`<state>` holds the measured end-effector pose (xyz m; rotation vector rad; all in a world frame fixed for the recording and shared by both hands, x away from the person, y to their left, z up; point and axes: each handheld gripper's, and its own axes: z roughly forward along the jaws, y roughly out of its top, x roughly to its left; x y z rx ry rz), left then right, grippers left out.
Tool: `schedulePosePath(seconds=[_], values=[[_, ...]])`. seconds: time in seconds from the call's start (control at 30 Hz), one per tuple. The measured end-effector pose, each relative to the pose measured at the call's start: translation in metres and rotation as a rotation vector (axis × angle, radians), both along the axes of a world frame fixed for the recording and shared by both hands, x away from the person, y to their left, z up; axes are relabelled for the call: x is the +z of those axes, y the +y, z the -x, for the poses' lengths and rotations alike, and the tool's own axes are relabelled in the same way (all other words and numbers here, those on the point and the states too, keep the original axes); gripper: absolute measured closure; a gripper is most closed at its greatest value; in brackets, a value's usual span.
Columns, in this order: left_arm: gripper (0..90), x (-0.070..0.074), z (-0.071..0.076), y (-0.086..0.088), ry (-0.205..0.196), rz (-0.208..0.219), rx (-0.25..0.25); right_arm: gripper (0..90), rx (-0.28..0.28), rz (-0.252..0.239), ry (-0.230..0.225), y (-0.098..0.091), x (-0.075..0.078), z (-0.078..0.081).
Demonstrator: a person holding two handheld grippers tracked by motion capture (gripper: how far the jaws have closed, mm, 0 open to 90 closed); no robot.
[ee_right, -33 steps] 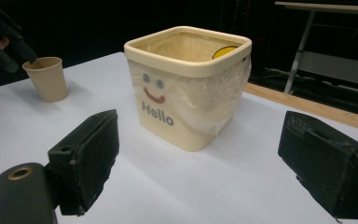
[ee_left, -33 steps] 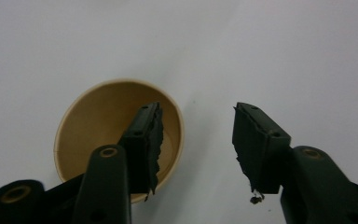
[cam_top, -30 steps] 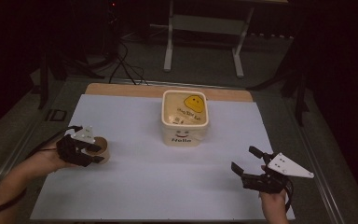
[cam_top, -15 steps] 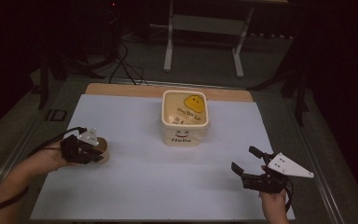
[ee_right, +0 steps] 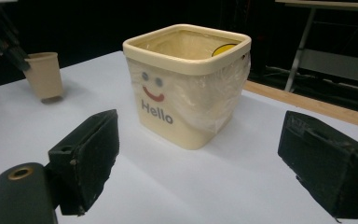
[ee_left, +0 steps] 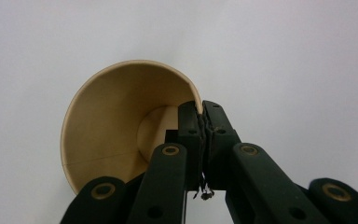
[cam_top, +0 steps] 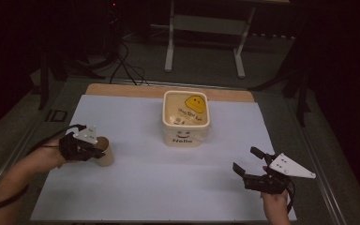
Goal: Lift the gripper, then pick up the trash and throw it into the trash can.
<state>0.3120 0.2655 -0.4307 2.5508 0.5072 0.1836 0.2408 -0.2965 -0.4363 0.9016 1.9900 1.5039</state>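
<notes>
While the right tongs (cam_top: pixel 249 162) gape idle, left tongs (ee_left: pixel 200 116) just closed, pinching the paper cup's (ee_left: pixel 121 121) rim.

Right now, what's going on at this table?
A person works two handheld tongs over a white table. The left tongs have just been closing and now pinch the rim of a paper cup, one jaw inside and one outside. The right tongs are open, pointing at a cream bin marked "Hello", lined with clear plastic, in the middle.
</notes>
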Motion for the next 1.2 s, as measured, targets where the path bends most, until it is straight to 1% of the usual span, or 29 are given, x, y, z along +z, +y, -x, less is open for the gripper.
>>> schedulePosePath(seconds=[0.03, 0.07, 0.1, 0.13, 0.17, 0.23, 0.27, 0.3, 0.37, 0.4, 0.43, 0.5, 0.57, 0.63, 0.67, 0.7, 0.77, 0.8, 0.83, 0.87, 0.9, 0.97, 1.0, 1.03, 1.07, 1.1, 1.13, 1.17, 1.2], values=[[88.7, 0.003, 0.0, 0.0, -0.001, 0.0, 0.009, 12.5, 0.001, 0.0, 0.001, 0.0, 0.0, 0.0], [88.8, 0.011, 0.0, 0.0, 0.007, 0.024, 0.014, 12.4, 0.0, 0.001, 0.001, 0.0, 0.0, 0.0], [89.0, 0.011, 0.0, 0.0, 0.007, 0.024, 0.014, 12.4, 0.0, 0.001, 0.001, 0.0, 0.0, 0.0], [89.0, 0.019, -0.001, 0.001, 0.015, 0.052, 0.021, 12.5, 0.0, 0.0, 0.003, 0.0, 0.0, 0.0], [89.1, 0.019, -0.001, 0.001, 0.015, 0.052, 0.021, 12.5, 0.0, 0.0, 0.003, 0.0, 0.0, 0.0], [89.1, 0.027, 0.0, 0.0, -0.002, 0.068, 0.021, 12.5, -0.001, -0.001, 0.005, 0.0, 0.0, 0.0], [89.1, 0.035, 0.001, -0.003, -0.009, 0.08, 0.008, 12.5, -0.002, -0.002, 0.007, 0.0, 0.0, 0.0], [89.1, 0.035, 0.001, -0.003, -0.009, 0.08, 0.008, 12.5, -0.002, -0.002, 0.007, 0.0, 0.0, 0.0], [89.1, 0.043, 0.002, -0.007, -0.001, 0.092, -0.006, 12.5, -0.003, -0.003, 0.007, 0.0, 0.0, 0.0], [89.1, 0.046, 0.002, -0.009, -0.015, 0.09, -0.009, 12.5, -0.004, -0.004, 0.007, -0.001, 0.0, 0.0], [89.1, 0.05, 0.002, -0.011, -0.001, 0.09, -0.015, 12.5, -0.004, -0.004, 0.007, -0.001, 0.0, 0.0], [89.1, 0.053, 0.003, -0.013, -0.007, 0.087, -0.019, 12.5, -0.004, -0.007, 0.009, -0.001, 0.0, 0.0], [89.1, 0.066, 0.004, -0.022, 0.004, 0.1, -0.037, 12.5, 0.0, -0.009, 0.008, -0.001, 0.0, 0.0], [89.1, 0.071, 0.005, -0.025, 0.005, 0.108, -0.039, 12.5, -0.001, -0.005, 0.007, -0.001, 0.0, 0.0], [89.1, 0.074, 0.005, -0.026, 0.014, 0.114, -0.04, 12.5, 0.001, -0.005, 0.008, -0.001, 0.0, 0.0], [89.1, 0.077, 0.005, -0.028, 0.012, 0.111, -0.04, 12.5, 0.0, -0.007, 0.008, -0.001, -0.001, 0.0], [89.1, 0.077, 0.005, -0.028, 0.012, 0.111, -0.04, 12.5, 0.001, -0.009, 0.009, -0.001, -0.001, 0.0], [89.1, 0.082, 0.004, -0.031, 0.023, 0.106, -0.049, 12.5, 0.001, -0.009, 0.009, -0.001, -0.001, 0.0], [89.1, 0.084, 0.005, -0.033, 0.022, 0.104, -0.047, 12.5, 0.001, -0.009, 0.007, -0.001, 0.0, 0.0], [89.1, 0.086, 0.004, -0.034, 0.032, 0.104, -0.055, 12.5, 0.002, -0.009, 0.008, -0.001, 0.0, 0.0], [89.1, 0.089, 0.005, -0.036, 0.022, 0.105, -0.057, 12.5, 0.002, -0.01, 0.008, 0.0, 0.0, -0.001], [89.1, 0.093, 0.004, -0.039, 0.029, 0.097, -0.065, 12.5, 0.002, -0.009, 0.009, 0.0, 0.0, 0.0], [89.1, 0.095, 0.004, -0.04, 0.018, 0.095, -0.066, 12.4, 0.002, -0.009, 0.008, 0.0, -0.001, 0.0], [89.1, 0.097, 0.004, -0.042, 0.028, 0.092, -0.071, 12.5, 0.002, -0.009, 0.007, 0.0, -0.001, -0.001], [89.1, 0.099, 0.004, -0.043, 0.018, 0.082, -0.075, 12.5, 0.002, -0.01, 0.009, 0.0, -0.001, -0.001], [89.1, 0.102, 0.005, -0.045, 0.014, 0.084, -0.075, 12.5, 0.001, -0.011, 0.01, 0.0, -0.001, -0.001], [89.1, 0.104, 0.004, -0.047, 0.02, 0.074, -0.074, 12.5, 0.001, -0.011, 0.01, 0.0, -0.001, -0.001], [89.1, 0.106, 0.004, -0.048, 0.016, 0.063, -0.079, 12.5, 0.002, -0.011, 0.011, 0.0, -0.001, -0.001], [89.1, 0.109, 0.003, -0.05, 0.021, 0.067, -0.079, 12.5, 0.002, -0.011, 0.01, 0.0, -0.001, -0.001]])
